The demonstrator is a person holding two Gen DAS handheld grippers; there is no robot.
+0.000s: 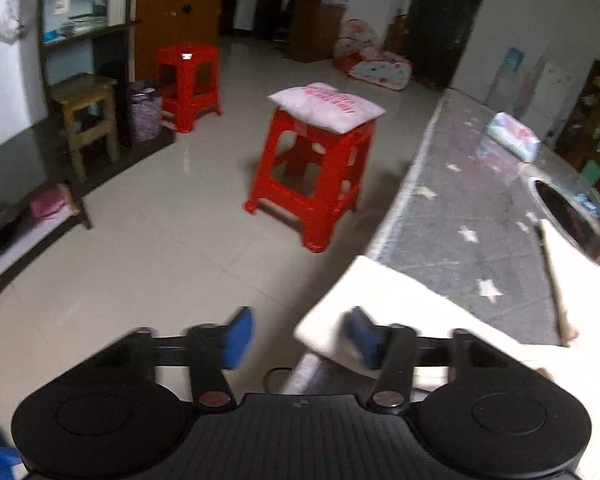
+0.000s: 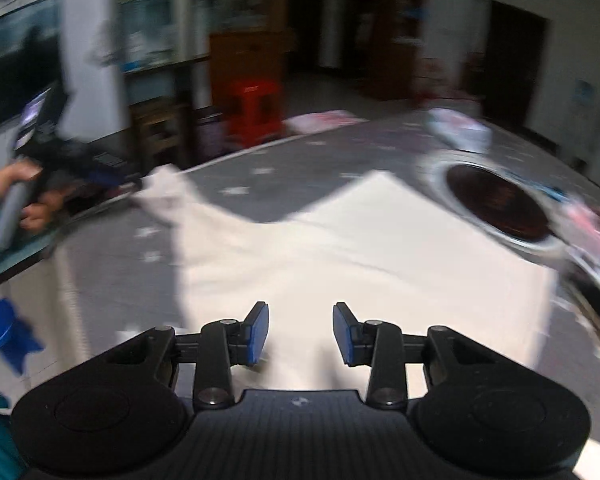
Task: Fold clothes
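A white garment (image 2: 340, 240) is seen spread flat on the grey star-patterned desk (image 2: 228, 184), one sleeve stretched out toward the desk's left edge; in the left wrist view a corner of the garment (image 1: 380, 304) is seen overhanging the desk (image 1: 460, 200) edge. The left gripper (image 1: 300, 336) is held with its jaws wide apart, nothing clamped; its right blue pad (image 1: 362, 336) is seen just against the garment corner, its left pad out over the tiled floor (image 1: 160, 240). The right gripper (image 2: 300, 334) is likewise open, jaws apart, held low over the near part of the garment; contact with the cloth cannot be told. In the right wrist view the left gripper (image 2: 96, 172) is seen at the sleeve end, held by the person's left hand (image 2: 28, 196); that view is blurred. A round dark-centred dish (image 2: 496, 204) is seen on the desk just beside the garment's right side; a red stool (image 1: 312, 184) with a pink cushion (image 1: 328, 106) is seen on the floor beyond the desk.
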